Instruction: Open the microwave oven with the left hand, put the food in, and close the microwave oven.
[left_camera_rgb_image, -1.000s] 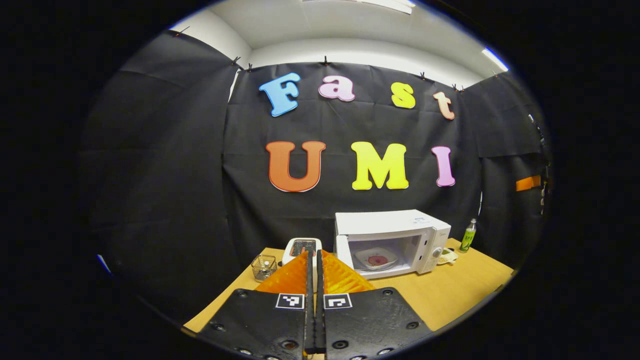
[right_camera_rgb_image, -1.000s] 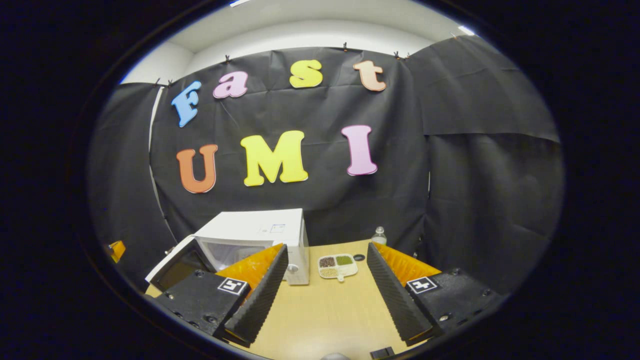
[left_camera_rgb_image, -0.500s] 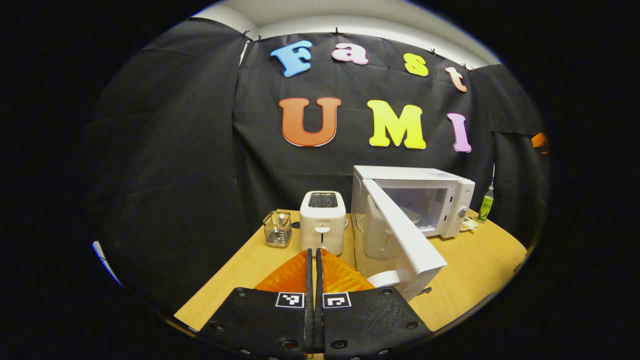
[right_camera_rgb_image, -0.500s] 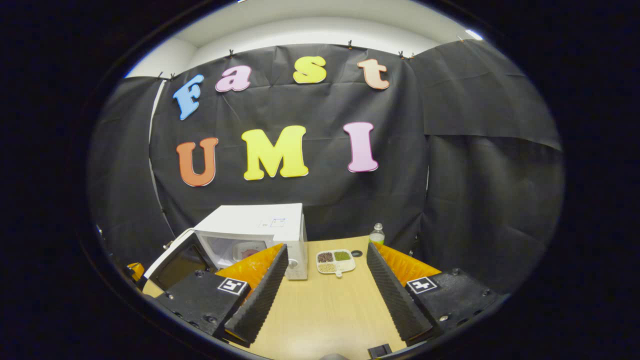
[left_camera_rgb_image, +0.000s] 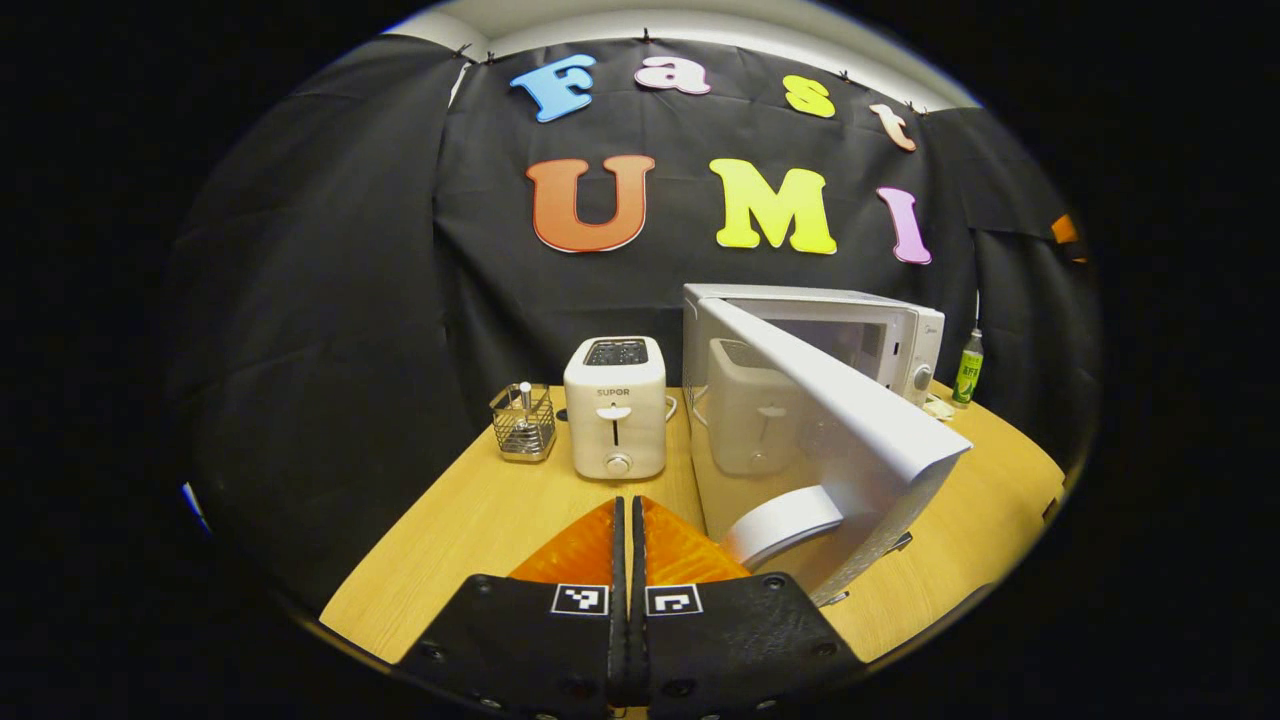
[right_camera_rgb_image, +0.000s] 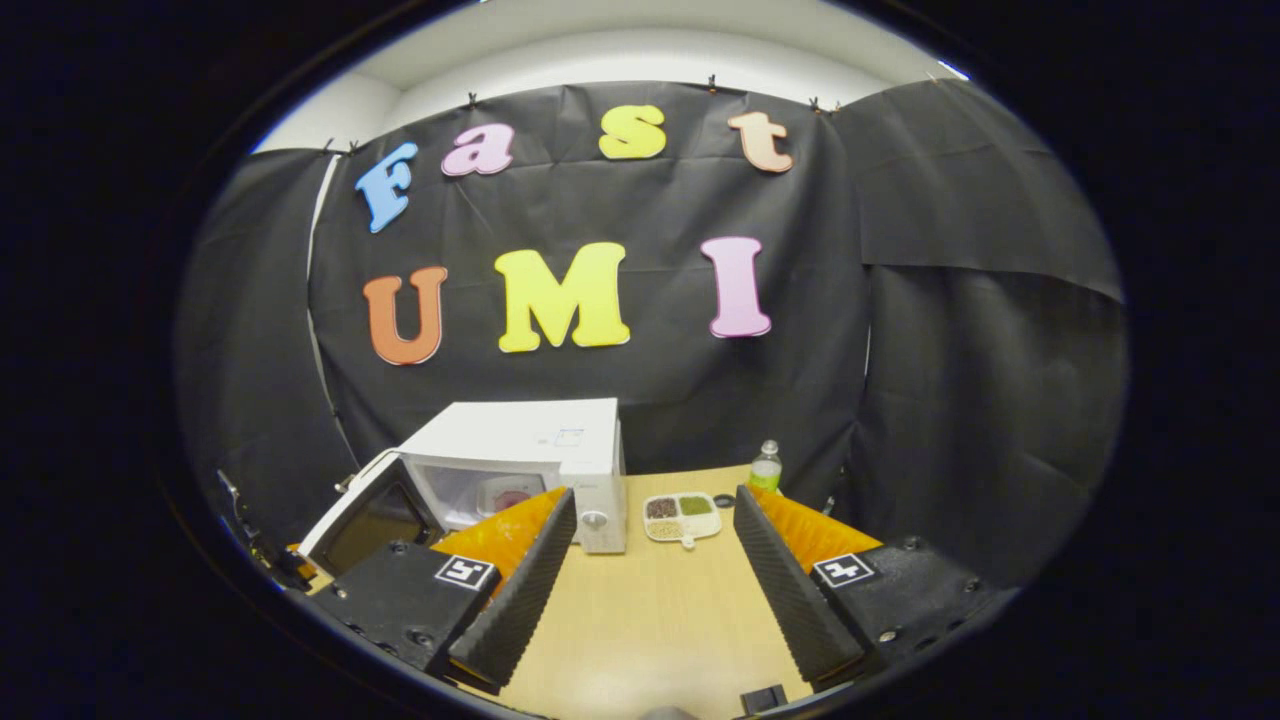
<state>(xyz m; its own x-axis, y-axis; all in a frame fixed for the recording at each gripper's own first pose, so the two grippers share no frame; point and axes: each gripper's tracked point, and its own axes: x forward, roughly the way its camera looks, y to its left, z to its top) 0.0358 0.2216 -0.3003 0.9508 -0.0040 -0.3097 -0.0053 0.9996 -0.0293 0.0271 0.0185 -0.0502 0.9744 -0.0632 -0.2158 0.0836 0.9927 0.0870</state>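
in the left gripper view the left gripper (left_camera_rgb_image: 628, 520) has its fingers pressed together, holding nothing, just beside the free edge of the white microwave oven door (left_camera_rgb_image: 840, 420). the door stands partly swung out, its long edge running from the hinge towards the camera (a toaster reflects in its glass). the boxy white microwave oven (left_camera_rgb_image: 880, 335) sits on the light wooden table (left_camera_rgb_image: 470, 520), long axis across the back. in the right gripper view the right gripper (right_camera_rgb_image: 650, 560) is spread wide and empty; a pale plate with reddish food (right_camera_rgb_image: 507, 496) lies inside the oven cavity.

left gripper (left_camera_rgb_image: 628, 520) fingers pressed together, right gripper (right_camera_rgb_image: 648, 560) spread wide, seemingly level
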